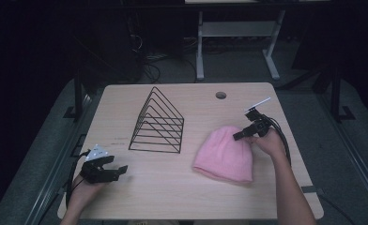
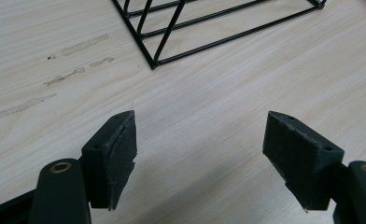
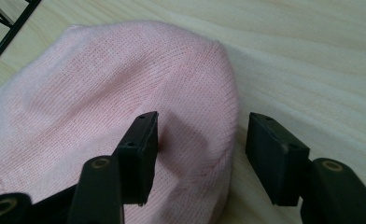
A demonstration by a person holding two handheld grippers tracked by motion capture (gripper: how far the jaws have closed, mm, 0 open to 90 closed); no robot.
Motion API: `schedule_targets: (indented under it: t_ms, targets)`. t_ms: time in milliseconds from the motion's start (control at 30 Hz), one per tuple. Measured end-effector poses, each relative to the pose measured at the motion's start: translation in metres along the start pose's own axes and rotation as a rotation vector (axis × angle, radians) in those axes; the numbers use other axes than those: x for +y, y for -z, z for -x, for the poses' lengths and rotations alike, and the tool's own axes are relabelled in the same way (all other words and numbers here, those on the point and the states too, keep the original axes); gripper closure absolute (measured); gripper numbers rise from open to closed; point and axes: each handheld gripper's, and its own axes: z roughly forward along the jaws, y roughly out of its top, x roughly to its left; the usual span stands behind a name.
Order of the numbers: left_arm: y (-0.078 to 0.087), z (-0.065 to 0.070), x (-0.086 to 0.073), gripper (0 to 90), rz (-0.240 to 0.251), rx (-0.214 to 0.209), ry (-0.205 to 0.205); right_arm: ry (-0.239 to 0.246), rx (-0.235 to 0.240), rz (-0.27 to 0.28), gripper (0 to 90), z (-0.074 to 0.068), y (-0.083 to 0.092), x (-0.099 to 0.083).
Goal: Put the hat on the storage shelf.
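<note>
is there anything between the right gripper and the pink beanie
Nothing visible. The right gripper is already at the edge of the pink beanie, its jaws apart, one over the knit and one over the bare table. The wire rack stands off to the side.

I see a pink beanie (image 3: 102, 93) of fine ribbed knit cloth, soft and matt. The table (image 2: 218, 93) is pale wood-grain (scuffed patches). The rack (image 1: 157, 123) is black wire.

Black wire rack (image 1: 157, 123) upright on wooden table (image 1: 172, 187), round hole (image 1: 220, 95)
</note>
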Motion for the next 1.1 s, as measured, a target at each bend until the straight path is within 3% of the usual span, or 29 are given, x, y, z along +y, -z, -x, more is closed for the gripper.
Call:
schedule_targets:
  t_ms: [300, 600, 733, 1100]
  targets:
    - [0.000, 0.000, 0.000, 26.1, 0.000, 0.000, 0.000, -0.035, 0.047, -0.017, 53.4, 0.004, -0.010, -0.002]
    - [0.000, 0.000, 0.000, 26.1, -0.001, -0.001, -0.001, -0.011, 0.077, -0.010, 72.2, 0.001, -0.010, -0.003]
    - [0.000, 0.000, 0.000, 26.0, -0.006, -0.004, -0.001, -0.020, 0.129, 0.010, 74.9, 0.003, -0.006, -0.005]
    - [0.000, 0.000, 0.001, 26.1, -0.005, -0.032, 0.009, 0.009, 0.171, 0.077, 75.5, -0.005, 0.015, -0.004]
